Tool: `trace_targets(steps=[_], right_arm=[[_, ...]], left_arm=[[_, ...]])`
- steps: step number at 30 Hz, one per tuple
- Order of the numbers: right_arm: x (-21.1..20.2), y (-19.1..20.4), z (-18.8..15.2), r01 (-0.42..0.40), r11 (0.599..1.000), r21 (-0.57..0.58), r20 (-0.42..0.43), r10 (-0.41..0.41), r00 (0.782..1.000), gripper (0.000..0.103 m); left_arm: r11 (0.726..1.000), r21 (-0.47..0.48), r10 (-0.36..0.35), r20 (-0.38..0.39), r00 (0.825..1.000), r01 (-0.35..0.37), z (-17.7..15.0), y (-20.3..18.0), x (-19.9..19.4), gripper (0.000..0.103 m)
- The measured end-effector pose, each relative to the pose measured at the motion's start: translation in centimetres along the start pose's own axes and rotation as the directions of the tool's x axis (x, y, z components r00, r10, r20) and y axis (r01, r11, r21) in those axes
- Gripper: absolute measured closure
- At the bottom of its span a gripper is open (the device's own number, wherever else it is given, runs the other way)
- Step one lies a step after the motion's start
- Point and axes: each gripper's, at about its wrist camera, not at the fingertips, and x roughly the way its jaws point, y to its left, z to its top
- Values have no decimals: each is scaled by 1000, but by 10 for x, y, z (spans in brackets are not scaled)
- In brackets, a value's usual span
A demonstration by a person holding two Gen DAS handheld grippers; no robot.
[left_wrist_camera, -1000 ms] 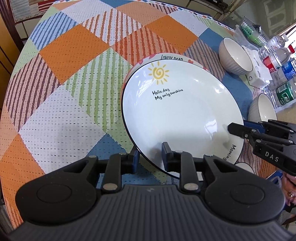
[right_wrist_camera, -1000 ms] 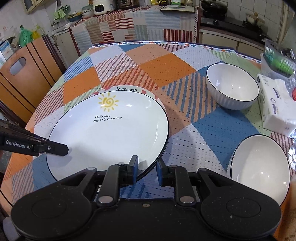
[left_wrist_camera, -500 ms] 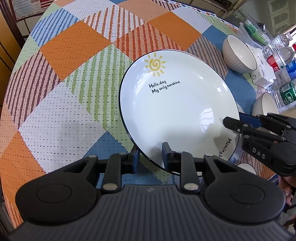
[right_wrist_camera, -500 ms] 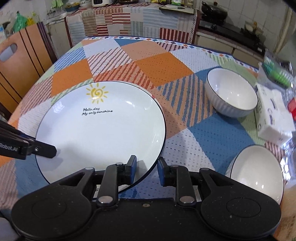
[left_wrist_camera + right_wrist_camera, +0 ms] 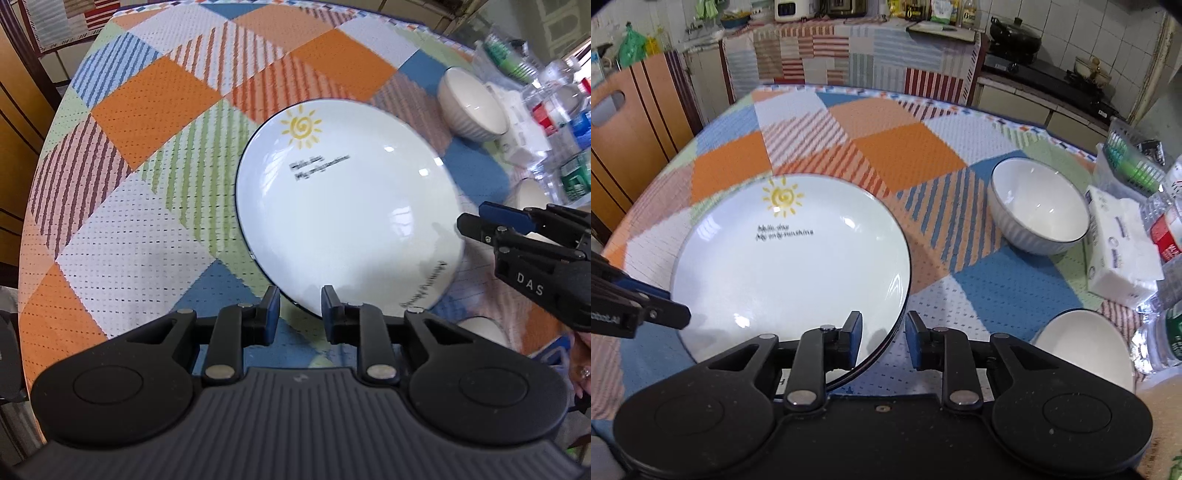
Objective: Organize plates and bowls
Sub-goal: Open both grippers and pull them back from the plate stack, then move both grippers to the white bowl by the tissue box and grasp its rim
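The white plate [image 5: 790, 269] with a yellow sun and two lines of blurred black lettering lies on the patchwork cloth of the desk [image 5: 908, 151], toward its near left edge in the right wrist view, and a second dark rim peeks out under its near edge, so it seems to sit on another plate (how many lie below cannot be told). The right claw [image 5: 882, 339] hangs at the plate's near rim with its fingers apart, the rim running between the two blue pads [image 5: 854, 334] without either clearly pressing on it. The left claw [image 5: 297, 314] stands at the plate's [image 5: 347, 206] opposite side, fingers likewise apart, with the rim lying in the gap between them. Each claw shows as a dark arm at the edge of the other's view. Beyond the plate, toward the far right of the desk, a ribbed white bowl [image 5: 1039, 210] stands upright, well apart from the plate, and a second white bowl [image 5: 1086, 350] sits at the near right edge. Just beside the far bowl lies a white tissue pack [image 5: 1119, 243], with plastic bottles [image 5: 1165, 236] crowded along the right edge.
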Motion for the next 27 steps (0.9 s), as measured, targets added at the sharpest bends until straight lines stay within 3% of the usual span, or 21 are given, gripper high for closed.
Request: trace_targets(steps=[10,16,21,23,27], right_arm=[[-72,-21,8,-11,1000,-17,75,12,997,71],[-98,-42,5,-2,999,-39,92,6,996,58],[-110,-51,4,3,994,-114,169,17,985,33],[-107,-58,4,8,993,-120,197,16,980,29],[-93,-76,5,11,997,-82,212,7,977,27]], left_arm=[[997,59,-49,88,995,43,3,-28,-61,81],[994,92,-64,152,986,51,10,-49,-89,79],[990,127,-87,183,979,64,21,-69,-100,74],[988,135,-96,189,977,71,26,-76,-101,65],[984,166,-98,198,975,65,42,-90,-96,61]])
